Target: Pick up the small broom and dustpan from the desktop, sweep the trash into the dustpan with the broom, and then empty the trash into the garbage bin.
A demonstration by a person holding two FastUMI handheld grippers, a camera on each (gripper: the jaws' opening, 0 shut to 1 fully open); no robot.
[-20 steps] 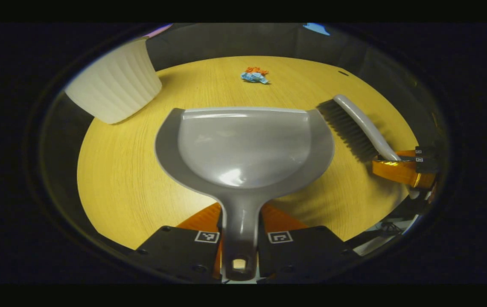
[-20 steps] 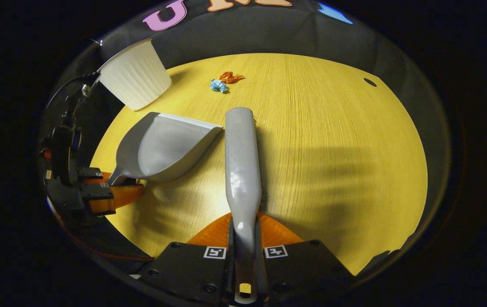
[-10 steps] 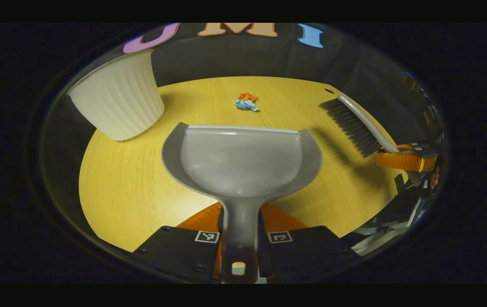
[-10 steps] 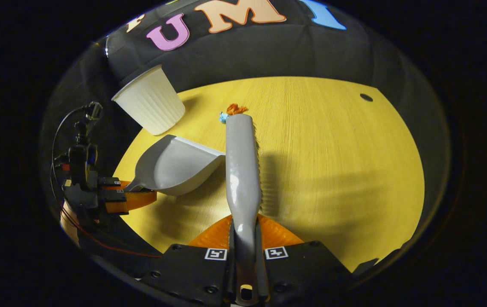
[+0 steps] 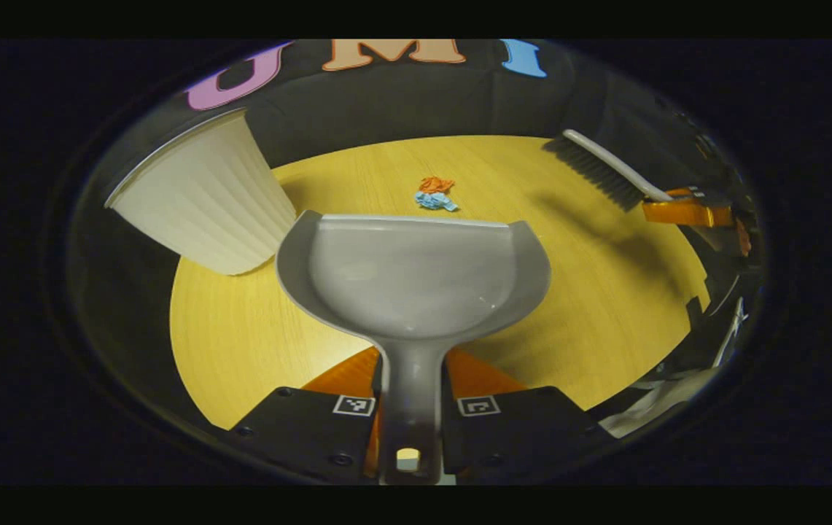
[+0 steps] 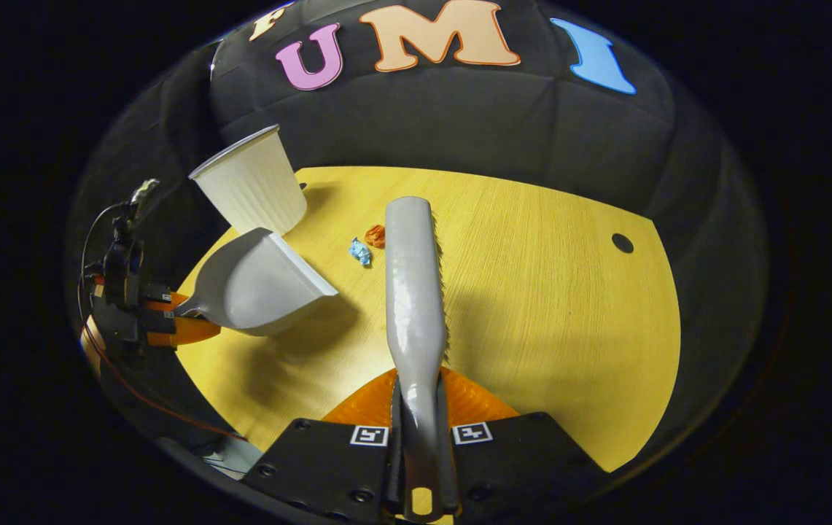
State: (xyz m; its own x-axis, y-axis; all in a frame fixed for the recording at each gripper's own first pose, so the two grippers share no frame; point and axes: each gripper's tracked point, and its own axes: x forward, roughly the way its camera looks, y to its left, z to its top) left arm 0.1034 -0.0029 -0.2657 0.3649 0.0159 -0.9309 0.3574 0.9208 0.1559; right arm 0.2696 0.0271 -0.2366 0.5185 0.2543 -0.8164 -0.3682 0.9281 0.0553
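Left gripper view – left claw point(image 5: 410, 408) clamps dustpan point(image 5: 413, 273) handle, right claw point(image 6: 419, 437) clamps broom point(image 6: 413, 284), both raised above desktop point(image 6: 547, 292).

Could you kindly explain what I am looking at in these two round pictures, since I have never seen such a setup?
A person holds a pair of tongs in each hand; a camera rides on each pair. In the left gripper view, the left tongs clamp the handle of a grey dustpan. In the right gripper view, the right tongs clamp the handle of a small broom. On the wooden desktop lie blue and orange scraps of trash, beside a white ribbed garbage bin.
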